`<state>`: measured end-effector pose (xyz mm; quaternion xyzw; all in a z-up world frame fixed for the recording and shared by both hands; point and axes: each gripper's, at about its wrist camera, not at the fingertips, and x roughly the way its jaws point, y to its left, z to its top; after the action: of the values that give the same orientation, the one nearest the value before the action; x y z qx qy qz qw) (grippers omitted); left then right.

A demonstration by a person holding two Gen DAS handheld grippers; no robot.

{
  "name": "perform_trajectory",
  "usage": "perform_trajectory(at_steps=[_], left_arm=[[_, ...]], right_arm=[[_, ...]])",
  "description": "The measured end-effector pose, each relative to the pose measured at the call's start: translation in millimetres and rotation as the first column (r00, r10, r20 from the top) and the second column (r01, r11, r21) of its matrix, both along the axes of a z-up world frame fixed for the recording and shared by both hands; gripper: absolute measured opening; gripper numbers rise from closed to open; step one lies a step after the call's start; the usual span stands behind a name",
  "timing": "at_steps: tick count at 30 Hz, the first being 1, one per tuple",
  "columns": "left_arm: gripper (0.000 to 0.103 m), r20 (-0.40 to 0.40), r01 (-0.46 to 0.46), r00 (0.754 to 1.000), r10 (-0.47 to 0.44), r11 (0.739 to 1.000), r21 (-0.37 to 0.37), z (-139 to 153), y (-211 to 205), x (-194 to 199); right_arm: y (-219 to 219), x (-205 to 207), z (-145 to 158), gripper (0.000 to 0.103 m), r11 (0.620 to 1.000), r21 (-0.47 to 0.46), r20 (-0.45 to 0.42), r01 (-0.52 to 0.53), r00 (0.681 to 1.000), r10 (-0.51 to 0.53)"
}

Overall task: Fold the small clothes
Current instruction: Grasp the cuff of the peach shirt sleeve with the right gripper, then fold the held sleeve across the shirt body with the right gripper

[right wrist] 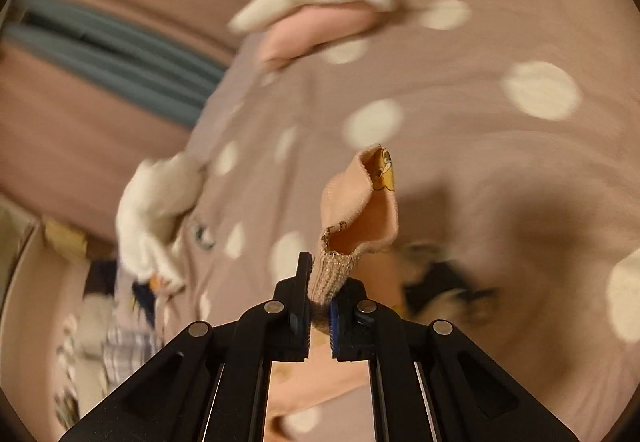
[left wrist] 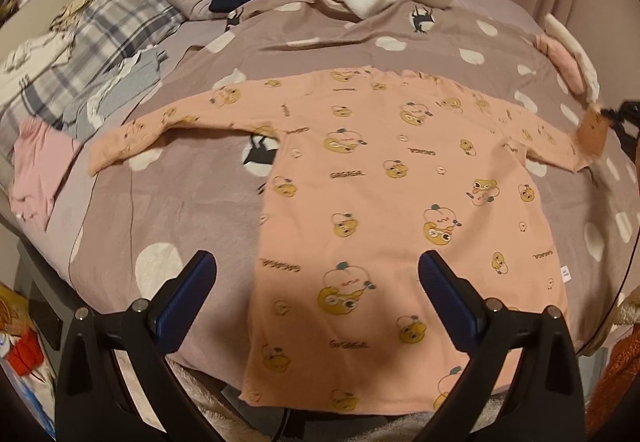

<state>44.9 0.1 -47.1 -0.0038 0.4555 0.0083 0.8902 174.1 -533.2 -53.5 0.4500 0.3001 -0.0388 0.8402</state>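
Peach long-sleeved cartoon-print shirt [left wrist: 384, 201] flat on mauve polka-dot duvet [left wrist: 180, 209] — left gripper [left wrist: 316, 274] wide open, holding nothing; right gripper [right wrist: 320, 306] clamped on ribbed sleeve cuff [right wrist: 332, 278], lifted.

Warm, dim indoor light. In the left wrist view the near part of the pink shirt [left wrist: 372, 201] lies in soft shadow, and the edges bend and darken. The right wrist view is smeared with motion blur across the dotted bedspread [right wrist: 460, 113]; only the pinched cuff [right wrist: 360, 209] looks sharp
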Motion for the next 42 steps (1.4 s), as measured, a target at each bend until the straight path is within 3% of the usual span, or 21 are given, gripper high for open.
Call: perform_trajectory(at_steps=[4, 10, 18, 24, 25, 28, 30, 31, 32, 33, 34, 36, 39, 42], left_arm=[[0.102, 0.024, -0.031, 0.999, 0.031, 0.999, -0.035, 6, 27, -12], [0.102, 0.002, -0.111, 0.994, 0.112, 0.991, -0.069, -1, 76, -24], [0.102, -0.011, -0.24, 0.971, 0.24, 0.964, -0.116, -9, 136, -37], [0.102, -0.03, -0.301, 0.954, 0.299, 0.945, -0.128, -16, 158, -46], [0.102, -0.033, -0.308, 0.951, 0.307, 0.943, -0.128, -16, 161, -47], [0.102, -0.038, -0.327, 0.945, 0.325, 0.937, -0.125, -18, 168, -52], [0.102, -0.041, -0.341, 0.94, 0.339, 0.931, -0.126, -19, 173, -54], [0.102, -0.042, -0.346, 0.938, 0.343, 0.93, -0.127, -20, 175, -55], [0.102, -0.043, -0.351, 0.936, 0.349, 0.928, -0.128, -20, 176, -56], [0.102, -0.044, -0.353, 0.936, 0.35, 0.927, -0.127, -20, 176, -56], [0.102, -0.043, -0.352, 0.936, 0.349, 0.928, -0.125, -20, 176, -56], [0.102, -0.028, -0.343, 0.939, 0.342, 0.932, -0.118, -19, 175, -56], [0.102, 0.01, -0.328, 0.943, 0.331, 0.938, -0.113, -15, 178, -50], [0.102, 0.049, -0.326, 0.941, 0.335, 0.936, -0.135, -12, 193, -36]], right_arm=[[68, 25, 40, 0.007, 0.99, -0.071, 0.035, -0.125, 0.991, 0.128], [181, 66, 56, 0.007, 0.933, -0.185, 0.021, -0.308, 0.948, 0.317], [335, 109, 11, 0.007, 0.822, -0.19, -0.098, -0.536, 0.844, 0.528], [444, 111, -19, 0.007, 0.703, -0.244, -0.198, -0.668, 0.744, 0.639], [462, 111, -27, 0.007, 0.674, -0.259, -0.23, -0.692, 0.722, 0.653], [487, 110, -43, 0.007, 0.624, -0.323, -0.352, -0.711, 0.703, 0.618], [495, 110, -56, 0.025, 0.604, -0.299, -0.402, -0.738, 0.672, 0.622], [496, 109, -61, 0.036, 0.596, -0.243, -0.396, -0.765, 0.639, 0.659], [499, 108, -63, 0.059, 0.586, -0.197, -0.383, -0.786, 0.612, 0.692], [501, 107, -65, 0.068, 0.568, -0.135, -0.359, -0.812, 0.575, 0.736], [504, 106, -64, 0.068, 0.537, -0.064, -0.319, -0.841, 0.528, 0.787], [509, 100, -54, 0.068, 0.486, -0.005, -0.223, -0.874, 0.474, 0.851], [512, 84, -32, 0.068, 0.442, -0.099, -0.196, -0.891, 0.453, 0.869], [506, 62, -20, 0.069, 0.413, -0.195, -0.259, -0.89, 0.453, 0.853]])
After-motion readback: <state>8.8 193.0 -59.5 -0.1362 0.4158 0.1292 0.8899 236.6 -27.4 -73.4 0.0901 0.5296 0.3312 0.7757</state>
